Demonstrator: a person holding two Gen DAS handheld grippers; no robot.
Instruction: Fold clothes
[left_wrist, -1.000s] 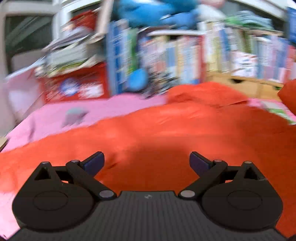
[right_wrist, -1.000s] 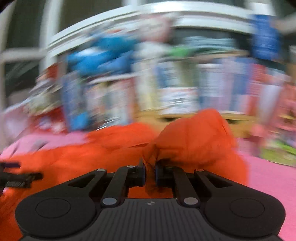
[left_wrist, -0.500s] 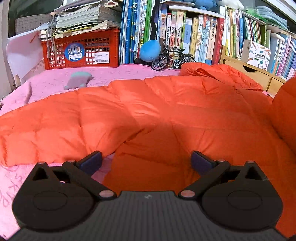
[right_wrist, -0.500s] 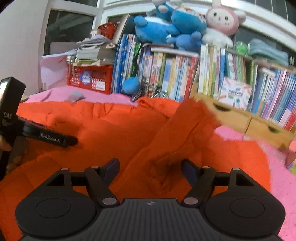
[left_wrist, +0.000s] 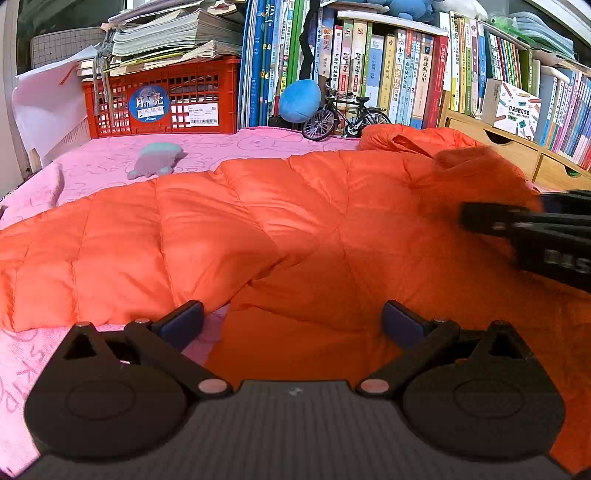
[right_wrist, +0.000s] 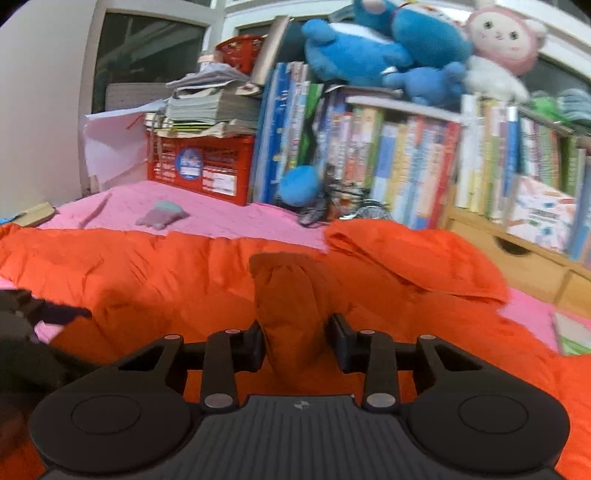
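An orange puffer jacket (left_wrist: 258, 221) lies spread across the pink bed cover (left_wrist: 240, 147). My left gripper (left_wrist: 291, 321) hovers open over its near hem, with nothing between the fingers. The jacket (right_wrist: 147, 266) fills the lower half of the right wrist view. There, one sleeve (right_wrist: 291, 295) stands up between the fingers of my right gripper (right_wrist: 297, 347), which press it from both sides. The left wrist view shows that raised sleeve (left_wrist: 480, 173), blurred, at the right beside the right gripper (left_wrist: 524, 225). The left gripper (right_wrist: 37, 321) is a dark blur at the left edge.
A red crate (left_wrist: 166, 99) under stacked papers, rows of books, a blue ball (left_wrist: 299, 99) and a toy bicycle (left_wrist: 343, 114) line the back. A small grey-green plush (left_wrist: 157, 158) lies on the cover. Wooden drawers (left_wrist: 517, 155) stand at the right. Soft toys (right_wrist: 369, 48) top the shelf.
My right gripper opened half a second ago and has now narrowed onto the upright sleeve. The right gripper has come into the left wrist view. The left gripper stayed open.
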